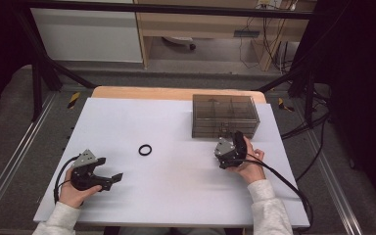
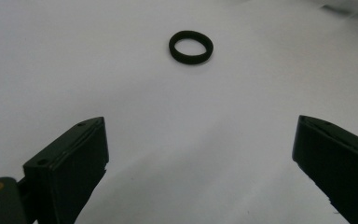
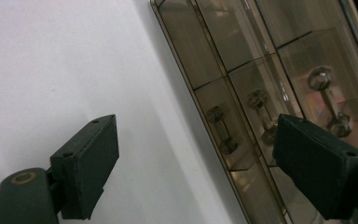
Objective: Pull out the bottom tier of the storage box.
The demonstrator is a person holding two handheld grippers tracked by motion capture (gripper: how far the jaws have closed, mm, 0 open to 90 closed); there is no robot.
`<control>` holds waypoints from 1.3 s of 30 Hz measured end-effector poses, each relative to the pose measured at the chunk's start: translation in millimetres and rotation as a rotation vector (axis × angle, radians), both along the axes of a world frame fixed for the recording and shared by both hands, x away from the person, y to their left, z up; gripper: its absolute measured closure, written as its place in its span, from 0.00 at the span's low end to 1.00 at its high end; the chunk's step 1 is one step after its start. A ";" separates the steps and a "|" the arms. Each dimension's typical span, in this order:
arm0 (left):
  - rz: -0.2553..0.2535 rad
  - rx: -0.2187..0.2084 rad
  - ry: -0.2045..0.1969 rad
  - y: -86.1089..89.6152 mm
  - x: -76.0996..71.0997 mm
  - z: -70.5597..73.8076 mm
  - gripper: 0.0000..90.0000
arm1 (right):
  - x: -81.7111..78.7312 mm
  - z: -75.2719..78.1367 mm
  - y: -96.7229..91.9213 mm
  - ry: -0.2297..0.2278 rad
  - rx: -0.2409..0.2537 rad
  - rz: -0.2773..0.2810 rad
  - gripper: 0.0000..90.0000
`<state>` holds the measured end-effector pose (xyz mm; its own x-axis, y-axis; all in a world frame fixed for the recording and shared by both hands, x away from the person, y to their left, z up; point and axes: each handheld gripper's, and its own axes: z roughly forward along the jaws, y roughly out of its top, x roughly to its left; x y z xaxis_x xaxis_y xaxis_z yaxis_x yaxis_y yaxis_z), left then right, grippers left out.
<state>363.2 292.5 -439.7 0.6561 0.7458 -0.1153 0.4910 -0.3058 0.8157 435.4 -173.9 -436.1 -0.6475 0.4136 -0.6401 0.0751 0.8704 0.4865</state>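
Black ring [image 1: 145, 150] lying flat on white table [image 1: 176, 191], centre of high view, apart from both grippers. Left gripper [image 1: 111, 180] at lower left, jaws spread wide, grasping nothing. Right gripper [image 1: 231, 139] at right of centre, just beside smoky plastic box [image 1: 225, 115], jaws apart, empty.

the ring [image 1: 145, 150] lies flat on the tabletop [image 1: 176, 196], about mid-way across it. the compartment box [image 1: 225, 115] stands to the right of the ring and farther back, near the tabletop's far edge. the left hand-held gripper [image 1: 116, 179] sits left of the ring and nearer the person, well apart from it, pointing toward it. the right hand-held gripper [image 1: 231, 142] is right of the ring, just before the box's near wall. bolts [image 3: 261, 116] lie in the box's compartments.
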 end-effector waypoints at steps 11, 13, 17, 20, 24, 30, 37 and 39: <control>0.002 0.000 -0.002 -0.1 0.0 0.0 0.04 | 2.4 -5.5 3.3 -0.032 -0.040 0.016 0.22; 0.002 -0.001 -0.002 -0.1 0.0 0.0 0.04 | 2.5 -6.0 3.4 -0.036 -0.043 0.018 0.23; 0.002 0.001 -0.004 -0.2 0.0 0.1 0.04 | 2.8 -8.3 4.6 -0.051 -0.058 0.025 0.25; 0.002 0.001 -0.004 -0.2 0.0 0.1 0.04 | 3.1 -9.6 5.2 -0.057 -0.064 0.025 0.26; 0.001 0.001 -0.004 -0.2 0.0 0.0 0.04 | 3.2 -12.3 6.4 -0.065 -0.087 0.022 0.28; -0.001 0.003 -0.003 -0.5 0.3 -0.2 0.04 | 3.0 -16.0 8.4 -0.084 -0.111 0.017 0.30; 0.000 0.003 -0.002 -0.5 0.4 -0.3 0.04 | 3.2 -18.0 9.9 -0.126 -0.119 0.014 0.37; -0.001 0.003 -0.002 -0.6 0.4 -0.5 0.04 | 3.4 -18.6 10.1 -0.136 -0.128 0.013 0.38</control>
